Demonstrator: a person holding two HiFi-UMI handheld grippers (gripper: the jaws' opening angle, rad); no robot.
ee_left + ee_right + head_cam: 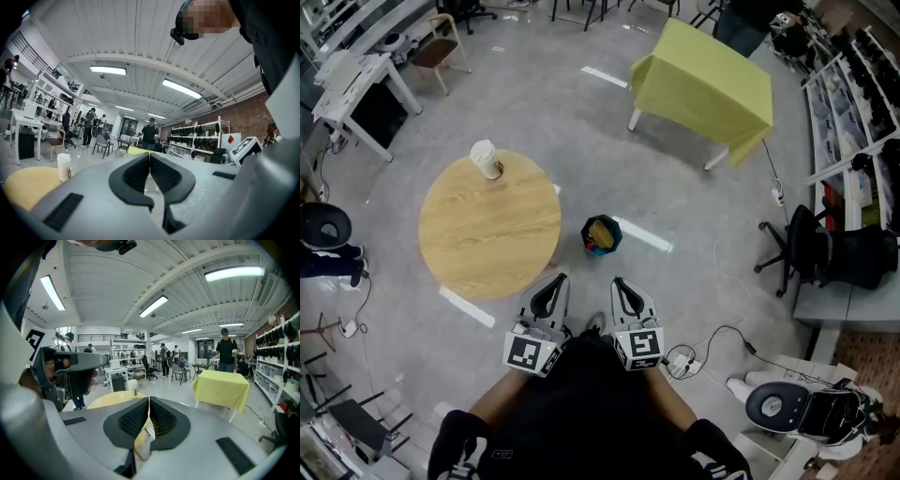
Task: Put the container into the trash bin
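- Container (486, 159) sits in neither claw; it stands well beyond both of them, across the room's round tabletop (487, 234).
- Nearest the person, the left claw (556, 280) and the right claw (620, 284) are held side by side over the grey floor (675, 197), close to the body.
- In the left gripper view the left claw (149, 156) has its dark ribbed pads pressed together, with nothing between them.
- In the right gripper view the right claw (149, 401) is likewise pinched tight on nothing.
- Just past the claws, a dark round trash bin (602, 234) stands on the floor, just beside the right edge of the tabletop.
- Inside the trash bin lie a yellow-orange piece and a patch of blue; what they are is too small to tell.
- The tabletop is pale wood, bare except for the container at its far edge.
- The container is a pale, off-white cup, upright, closed with a lid of the same tone.
- It has a small darker mark low on its side, too small to read.
- From the left gripper view the container (63, 167) shows at the left, standing on the yellow-toned wood.
- From the right gripper view the container (132, 388) is seen just above the closed pads.
- Farther off, a table under a yellow-green cloth (703, 80) stands well apart from the bin.
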